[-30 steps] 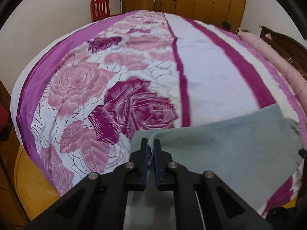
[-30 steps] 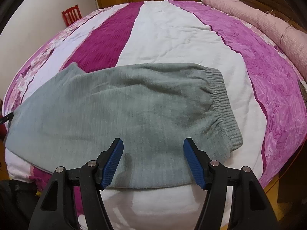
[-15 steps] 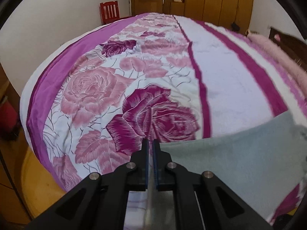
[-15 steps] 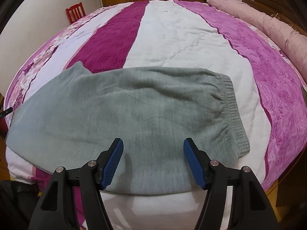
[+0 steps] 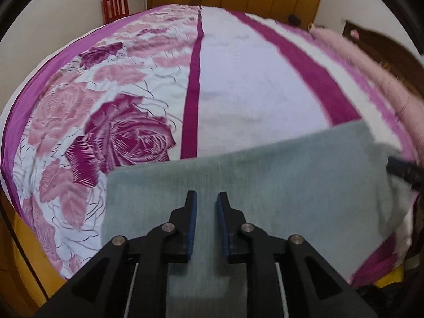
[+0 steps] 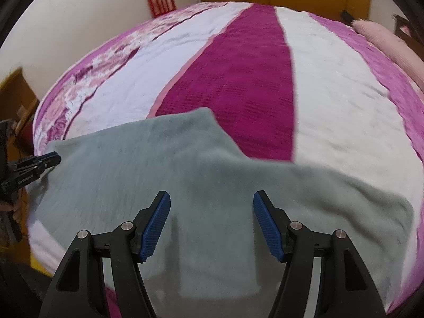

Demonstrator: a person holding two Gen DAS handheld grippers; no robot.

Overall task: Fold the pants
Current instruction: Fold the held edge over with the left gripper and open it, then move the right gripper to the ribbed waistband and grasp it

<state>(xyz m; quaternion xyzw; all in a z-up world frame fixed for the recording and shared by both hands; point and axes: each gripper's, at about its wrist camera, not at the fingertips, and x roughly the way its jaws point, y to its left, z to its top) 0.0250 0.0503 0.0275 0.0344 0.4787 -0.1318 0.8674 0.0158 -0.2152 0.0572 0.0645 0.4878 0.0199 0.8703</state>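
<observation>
The grey pants (image 5: 265, 185) lie flat near the bed's near edge on the pink-and-white bedspread (image 5: 251, 79), with broad bare cover beyond their far edge and a pink bolster (image 5: 371, 66) along the right side. The left gripper (image 5: 206, 206), clamped on the cloth edge a second ago, has just been opening and now stands narrowly apart above the fabric, holding nothing. The right gripper (image 6: 212, 212) stays wide and empty, now over the leg end; the waistband seen earlier is out of its view.
</observation>
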